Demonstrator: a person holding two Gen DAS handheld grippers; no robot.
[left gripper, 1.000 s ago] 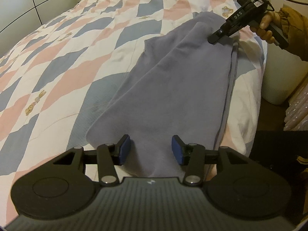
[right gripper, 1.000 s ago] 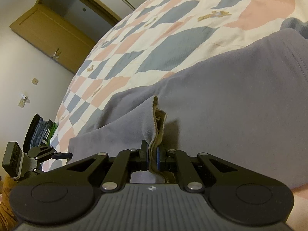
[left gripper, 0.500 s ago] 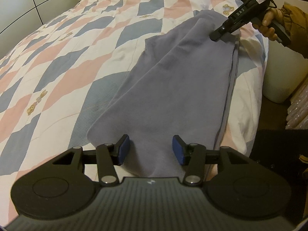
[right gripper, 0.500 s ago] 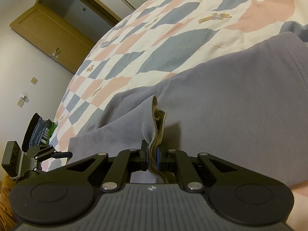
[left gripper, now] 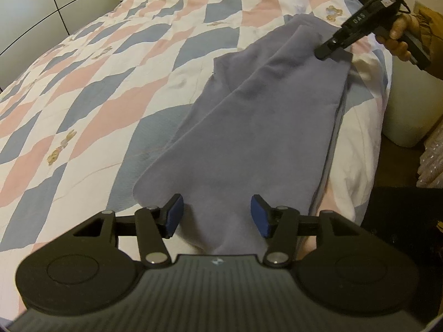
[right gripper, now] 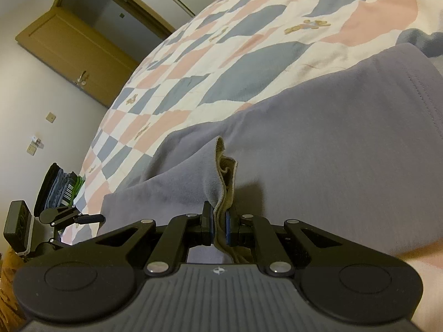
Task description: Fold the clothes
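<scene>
Your left gripper [left gripper: 217,215] sits over the near end of the grey garment [left gripper: 265,127], jaws apart and opening, cloth lying between the blue pads [left gripper: 174,215] but neither pad pressing it. The garment runs long and narrow across the checked quilt [left gripper: 97,88], from 6 o'clock in the left wrist view up toward 1 o'clock, along the bed's right edge. At 1 o'clock your right gripper [left gripper: 322,52] is at the far end of it, w/ your hand [left gripper: 400,37] on the grip. In the right wrist view its jaws [right gripper: 219,225] are nearly together, pinching a bunched fold of the garment's edge (tan lining showing), which stands up just ahead of the pads. Rest of the fabric [right gripper: 332,160] lies flat from centre out to 3 o'clock. A stack of folded clothes [right gripper: 62,188] sits at 9 o'clock, beyond the left gripper [right gripper: 95,218], at the bed's far end.
</scene>
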